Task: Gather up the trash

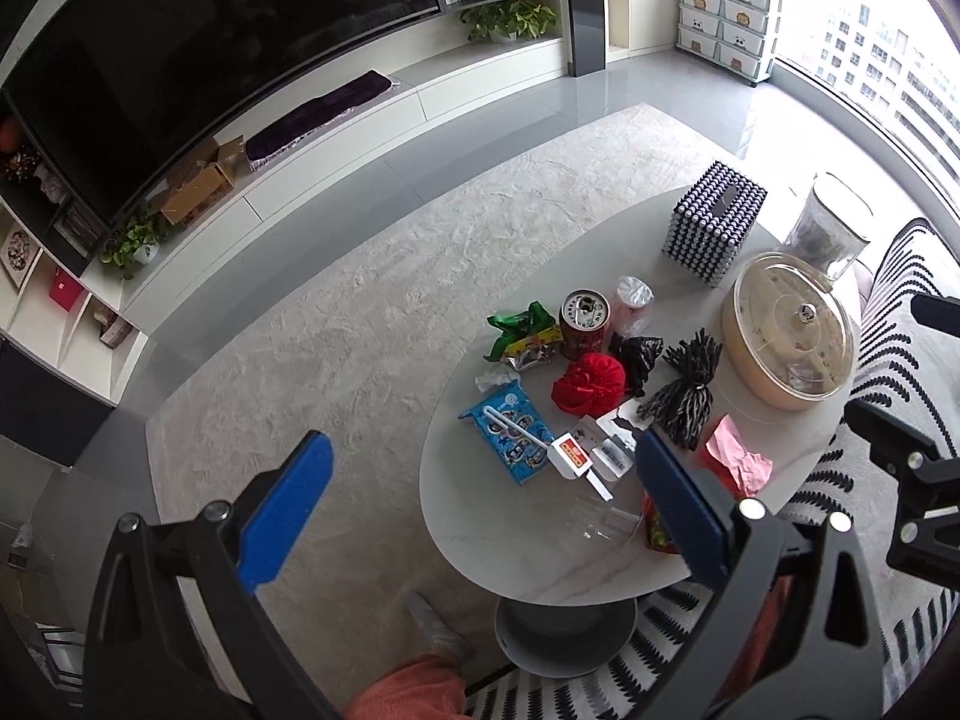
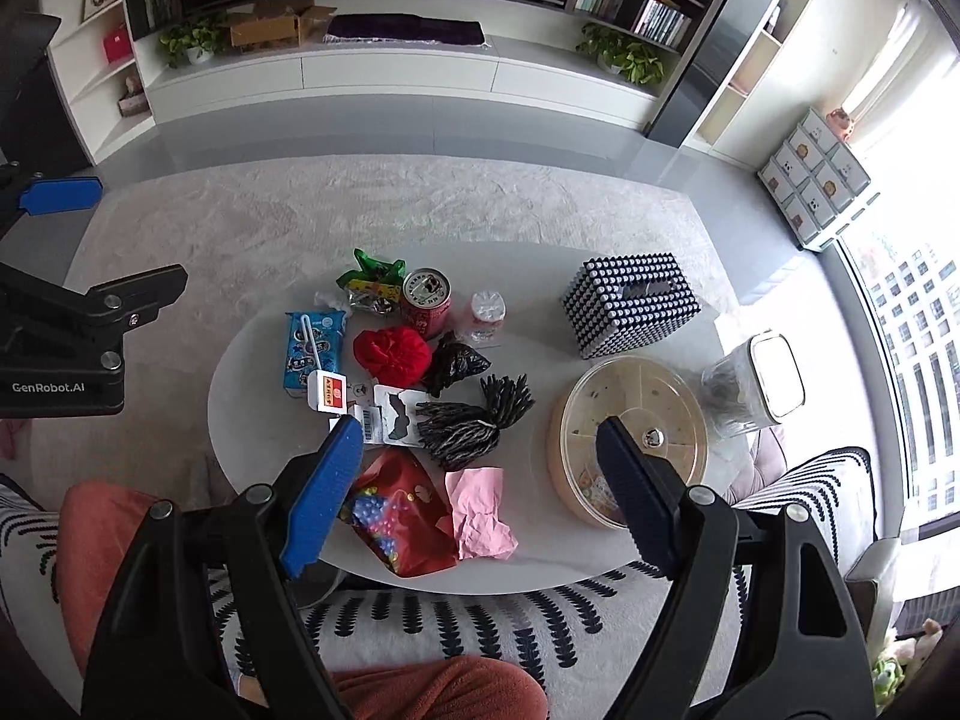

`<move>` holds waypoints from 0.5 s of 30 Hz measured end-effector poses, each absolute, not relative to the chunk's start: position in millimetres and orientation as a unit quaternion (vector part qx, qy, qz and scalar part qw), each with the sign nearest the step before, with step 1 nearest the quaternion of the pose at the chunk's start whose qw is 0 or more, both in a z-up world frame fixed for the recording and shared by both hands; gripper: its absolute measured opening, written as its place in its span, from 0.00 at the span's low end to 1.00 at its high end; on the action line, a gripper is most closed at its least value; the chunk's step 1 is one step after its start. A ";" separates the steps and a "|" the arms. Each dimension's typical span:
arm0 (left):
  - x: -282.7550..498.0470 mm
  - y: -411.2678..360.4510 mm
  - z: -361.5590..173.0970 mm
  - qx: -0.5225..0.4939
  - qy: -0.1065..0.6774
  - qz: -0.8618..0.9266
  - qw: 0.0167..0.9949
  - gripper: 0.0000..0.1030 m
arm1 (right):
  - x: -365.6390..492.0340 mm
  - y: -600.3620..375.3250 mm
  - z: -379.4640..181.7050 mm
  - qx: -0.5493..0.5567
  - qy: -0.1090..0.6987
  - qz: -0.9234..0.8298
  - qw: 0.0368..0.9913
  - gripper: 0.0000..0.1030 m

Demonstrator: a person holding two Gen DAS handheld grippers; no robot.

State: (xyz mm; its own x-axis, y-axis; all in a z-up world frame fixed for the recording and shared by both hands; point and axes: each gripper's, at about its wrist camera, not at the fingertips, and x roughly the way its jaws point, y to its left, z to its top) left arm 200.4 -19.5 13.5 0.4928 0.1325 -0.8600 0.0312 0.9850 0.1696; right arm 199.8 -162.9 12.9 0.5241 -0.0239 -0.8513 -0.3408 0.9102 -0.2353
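Trash lies on the oval white table (image 2: 540,558): a red can (image 2: 426,299), a green wrapper (image 2: 373,275), a blue packet (image 2: 313,348), a red cloth ball (image 2: 391,351), a black bag (image 2: 454,361), a red candy bag (image 2: 403,519) and crumpled pink paper (image 2: 480,510). My right gripper (image 2: 480,468) is open and empty above the table's near edge, over the candy bag and pink paper. My left gripper (image 1: 480,480) is open and empty, held above the table's left end near the blue packet (image 1: 510,438) and can (image 1: 583,324).
A studded tissue box (image 2: 630,303), a round lidded snack tray (image 2: 630,426) and a clear jar (image 2: 756,384) stand on the table's right side. A dark tassel bundle (image 2: 474,417) lies mid-table. A patterned sofa (image 2: 480,618) and the person's legs are in front.
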 end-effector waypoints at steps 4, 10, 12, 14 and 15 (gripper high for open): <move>148.1 -26.4 3.1 0.066 0.493 0.042 0.867 0.98 | 160.5 -170.4 4.0 -0.181 0.461 0.107 0.862 0.75; 91.5 -41.9 -4.7 0.084 0.491 0.044 0.866 0.98 | 97.7 -183.3 -6.8 -0.175 0.453 0.103 0.868 0.75; 76.1 -43.7 -1.5 0.083 0.486 0.042 0.869 0.98 | 82.6 -186.5 -3.6 -0.170 0.447 0.098 0.873 0.75; 63.9 -45.7 1.3 0.085 0.478 0.045 0.873 0.98 | 71.6 -191.5 -0.1 -0.161 0.442 0.098 0.877 0.75; 58.6 -46.7 1.7 0.088 0.473 0.047 0.876 0.98 | 66.2 -193.7 0.2 -0.154 0.439 0.100 0.880 0.76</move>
State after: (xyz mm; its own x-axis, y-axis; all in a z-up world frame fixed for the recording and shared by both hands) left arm 58.6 -46.7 1.7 0.5489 0.1650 -0.8194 0.0008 0.9802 0.1980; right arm 66.2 -193.7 0.2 0.5947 0.0408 -0.8029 -0.3118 0.9322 -0.1837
